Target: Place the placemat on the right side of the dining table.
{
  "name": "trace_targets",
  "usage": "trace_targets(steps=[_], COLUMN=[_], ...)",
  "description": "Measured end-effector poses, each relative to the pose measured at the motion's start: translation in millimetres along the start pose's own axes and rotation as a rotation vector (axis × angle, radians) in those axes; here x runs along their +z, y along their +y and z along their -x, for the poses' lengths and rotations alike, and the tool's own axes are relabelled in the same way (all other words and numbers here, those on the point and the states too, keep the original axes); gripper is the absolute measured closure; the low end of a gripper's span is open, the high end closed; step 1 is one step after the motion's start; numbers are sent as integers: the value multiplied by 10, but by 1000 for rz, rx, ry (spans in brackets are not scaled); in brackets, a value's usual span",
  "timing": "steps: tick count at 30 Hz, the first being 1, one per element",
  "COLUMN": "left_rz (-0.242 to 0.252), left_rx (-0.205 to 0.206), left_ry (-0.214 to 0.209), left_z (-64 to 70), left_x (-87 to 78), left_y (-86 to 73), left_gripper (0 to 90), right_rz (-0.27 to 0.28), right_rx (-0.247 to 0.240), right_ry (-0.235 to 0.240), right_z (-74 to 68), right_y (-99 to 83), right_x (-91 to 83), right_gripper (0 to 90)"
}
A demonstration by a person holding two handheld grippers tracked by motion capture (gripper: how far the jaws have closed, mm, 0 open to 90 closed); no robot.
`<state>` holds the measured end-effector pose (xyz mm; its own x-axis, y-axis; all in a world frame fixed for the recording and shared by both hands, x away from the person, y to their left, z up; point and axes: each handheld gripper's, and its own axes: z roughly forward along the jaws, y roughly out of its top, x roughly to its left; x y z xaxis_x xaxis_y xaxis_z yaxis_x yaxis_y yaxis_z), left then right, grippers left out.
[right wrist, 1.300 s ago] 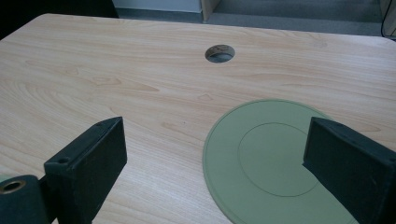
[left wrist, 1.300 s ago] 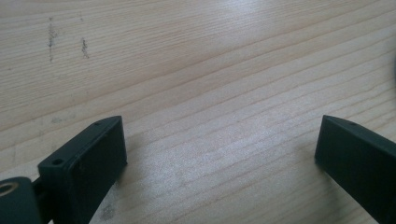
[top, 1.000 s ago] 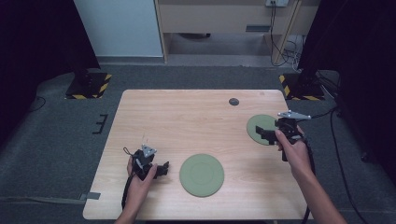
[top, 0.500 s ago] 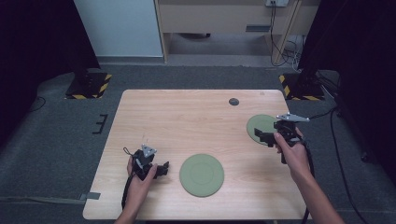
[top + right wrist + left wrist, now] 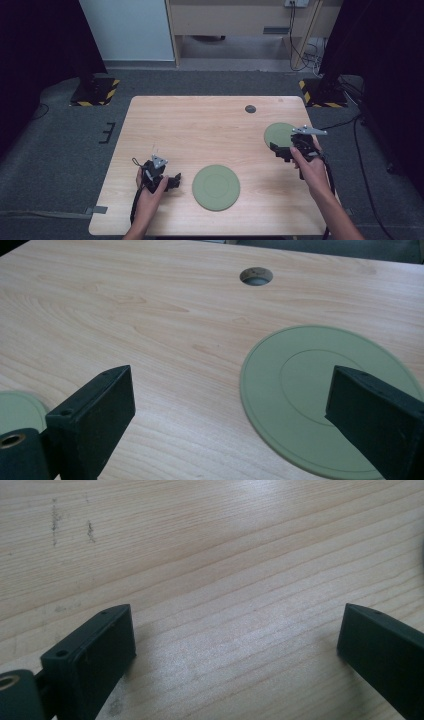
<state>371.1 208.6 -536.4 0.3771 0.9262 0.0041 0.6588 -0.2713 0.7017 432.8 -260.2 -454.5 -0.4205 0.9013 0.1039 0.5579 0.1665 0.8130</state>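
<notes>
Right tongs [image 5: 230, 405] gaping over small plate [image 5: 320, 395] | plate flat, round, pale green | left tongs [image 5: 235, 640] gaping

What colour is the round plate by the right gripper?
The plate is pale green, clearest in the right gripper view.

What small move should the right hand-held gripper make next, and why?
Probably ease the right hand-held gripper forward and down so its jaws straddle the near rim of the small green plate. The jaws stand wide open with nothing between them, and that plate lies flat on the table just ahead, one jaw already over its edge.
</notes>
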Motion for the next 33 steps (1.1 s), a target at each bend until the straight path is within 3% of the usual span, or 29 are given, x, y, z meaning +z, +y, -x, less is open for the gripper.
trace_targets(steps=[14, 24, 31, 33], left_rz=[-1, -1, -1, 0], left_rx=[3, 4, 7, 6], left_ry=[-3, -4, -5, -5], left_z=[7, 8, 10, 11], left_x=[1, 1, 1, 1], left_y=[1, 1, 1, 1], left_gripper=[15, 15, 15, 15], right_rz=[-91, -162, -210, -192], right_rx=[-54, -99, -126, -120], right_ry=[27, 27, -14, -13], right_z=[-241, -486, -562, -561], right_y=[-292, -451, -592, -612], right_x=[218, 488, 667, 682], right_gripper=[57, 58, 39, 28])
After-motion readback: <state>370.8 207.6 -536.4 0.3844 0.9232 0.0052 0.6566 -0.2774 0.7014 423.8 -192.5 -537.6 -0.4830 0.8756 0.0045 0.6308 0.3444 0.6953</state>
